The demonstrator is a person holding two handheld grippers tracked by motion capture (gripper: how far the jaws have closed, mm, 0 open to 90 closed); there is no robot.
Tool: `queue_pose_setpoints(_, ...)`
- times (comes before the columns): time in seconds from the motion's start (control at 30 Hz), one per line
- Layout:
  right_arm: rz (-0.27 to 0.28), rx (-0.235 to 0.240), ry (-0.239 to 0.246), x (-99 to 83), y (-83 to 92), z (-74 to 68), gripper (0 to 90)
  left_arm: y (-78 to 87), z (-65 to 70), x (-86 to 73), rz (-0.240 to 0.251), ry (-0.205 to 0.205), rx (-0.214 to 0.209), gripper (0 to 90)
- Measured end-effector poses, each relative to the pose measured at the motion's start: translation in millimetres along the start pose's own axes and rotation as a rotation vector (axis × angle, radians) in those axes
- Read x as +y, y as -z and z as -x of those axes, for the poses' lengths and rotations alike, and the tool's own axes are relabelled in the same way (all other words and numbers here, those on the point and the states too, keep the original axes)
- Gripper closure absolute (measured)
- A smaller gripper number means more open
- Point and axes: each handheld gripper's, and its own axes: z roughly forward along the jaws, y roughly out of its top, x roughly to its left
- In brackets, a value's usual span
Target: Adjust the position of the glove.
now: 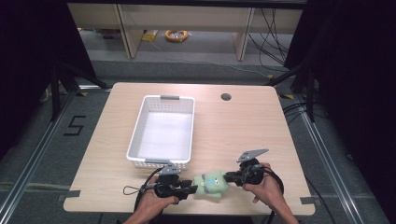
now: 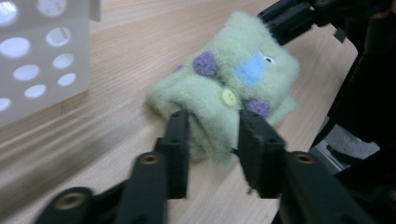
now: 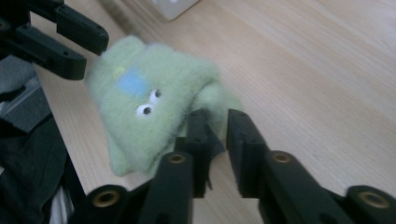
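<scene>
A fuzzy green plush toy [image 1: 211, 183] with googly eyes and a blue patch lies on the wooden table [image 1: 243, 126], near the perforated white plastic basket [image 1: 140, 126]. The left gripper [image 2: 211, 133] and right gripper [image 3: 215, 128] each straddle a fluffy end, jaws slackened.

A white perforated plastic basket [image 1: 161, 131] with grey handle clips sits empty on the pale wood-grain desk [image 1: 243, 126]. A round dark cable hole [image 1: 226, 97] marks the desk's far side. On the grey floor beyond lies a coiled yellow cable [image 1: 176, 35].
</scene>
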Motion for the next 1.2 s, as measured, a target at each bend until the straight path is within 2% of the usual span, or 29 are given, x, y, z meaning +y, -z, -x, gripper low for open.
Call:
queue_pose_setpoints(0.03, 0.03, -0.006, -0.005, -1.1, -0.9, 1.5, 74.6, -0.4, -1.0, -0.3, 0.004, 0.011, 0.012, 60.3)
queue_pose_setpoints(0.07, 0.03, -0.006, -0.005, -1.1, -0.9, 1.5, 74.6, -0.4, -1.0, -0.3, 0.004, 0.011, 0.012, 58.1)
queue_pose_setpoints(0.1, 0.01, -0.015, -0.024, -1.6, 2.8, 1.3, 71.1, -0.6, -2.7, -0.1, 0.0, 0.017, 0.011, 55.6)
queue_pose_setpoints(0.13, 0.031, -0.014, -0.073, -3.8, 5.5, 0.9, 63.7, -1.5, -4.3, 0.3, -0.008, 0.044, 0.015, 52.8)
queue_pose_setpoints(0.17, 0.031, -0.014, -0.073, -3.8, 5.5, 0.9, 63.7, -1.5, -4.3, 0.3, -0.008, 0.044, 0.015, 52.3)
queue_pose_setpoints(0.2, 0.06, -0.003, -0.108, -5.3, 8.6, -0.6, 59.0, -3.0, -2.8, 1.5, -0.015, 0.057, 0.033, 50.9)
queue_pose_setpoints(0.3, 0.08, -0.001, -0.131, -5.0, 8.8, -3.1, 54.0, -6.4, -2.1, 2.6, -0.019, 0.066, 0.016, 44.8)
queue_pose_setpoints(0.33, 0.078, 0.019, -0.186, -3.5, 6.7, -8.5, 50.0, -10.1, -1.5, 3.8, -0.033, 0.083, 0.021, 43.7)
queue_pose_setpoints(0.4, 0.07, 0.008, -0.186, -2.8, 4.1, -9.3, 49.2, -12.1, -1.9, 4.3, -0.038, 0.081, 0.025, 43.6)
queue_pose_setpoints(0.43, 0.063, 0.013, -0.159, -2.5, 0.6, -6.7, 49.2, -13.7, -2.4, 4.8, -0.045, 0.082, 0.032, 43.6)
queue_pose_setpoints(0.47, 0.031, 0.022, -0.206, -2.8, -6.2, -8.5, 48.9, -16.7, -4.6, 5.4, -0.047, 0.098, 0.023, 44.0)
queue_pose_setpoints(0.57, 0.017, 0.017, -0.191, -5.0, -11.5, -3.6, 47.7, -17.8, -5.1, 6.7, -0.054, 0.101, 0.044, 44.9)
queue_pose_setpoints(0.6, 0.007, 0.017, -0.231, -5.9, -12.9, -4.9, 47.4, -18.8, -5.9, 7.2, -0.055, 0.1, 0.044, 44.9)
queue_pose_setpoints(0.63, 0.006, 0.026, -0.219, -6.8, -14.0, -1.0, 47.4, -20.1, -7.4, 7.3, -0.053, 0.107, 0.024, 45.6)
queue_pose_setpoints(0.67, 0.002, 0.02, -0.235, -9.0, -16.2, 1.7, 47.4, -21.7, -7.6, 7.9, -0.057, 0.11, 0.027, 46.2)
queue_pose_setpoints(0.77, 0.005, 0.028, -0.248, -10.8, -17.9, 3.6, 47.5, -23.0, -5.9, 8.4, -0.07, 0.103, 0.039, 47.7)
queue_pose_setpoints(0.8, 0.005, 0.024, -0.254, -11.2, -18.6, 3.6, 47.5, -24.5, -6.5, 8.3, -0.071, 0.101, 0.023, 47.7)
queue_pose_setpoints(0.9, 0.006, 0.056, -0.256, -13.8, -20.3, 3.7, 47.9, -27.5, -5.6, 7.8, -0.078, 0.096, 0.031, 49.3)
queue_pose_setpoints(0.93, 0.013, 0.049, -0.266, -14.6, -21.4, 3.3, 48.2, -27.6, -6.1, 7.7, -0.085, 0.093, 0.012, 49.9)
queue_pose_setpoints(0.97, 0.013, 0.049, -0.266, -14.6, -21.4, 3.3, 48.2, -27.6, -6.1, 7.7, -0.085, 0.093, 0.012, 50.4)
queue_pose_setpoints(1.0, 0.019, 0.077, -0.271, -16.2, -23.0, 3.9, 49.5, -28.3, -5.1, 7.4, -0.083, 0.083, 0.015, 51.0)
queue_pose_setpoints(1.1, 0.024, 0.073, -0.27, -16.8, -23.5, 3.0, 50.0, -29.4, -3.7, 6.7, -0.079, 0.076, 0.015, 54.2)
queue_pose_setpoints(1.13, 0.029, 0.092, -0.263, -17.5, -24.2, 3.0, 51.5, -30.1, -2.7, 6.3, -0.085, 0.065, 0.008, 54.9)
queue_pose_setpoints(1.2, 0.028, 0.096, -0.268, -17.7, -25.0, 2.1, 53.1, -29.9, -2.3, 6.6, -0.093, 0.063, 0.003, 55.7)
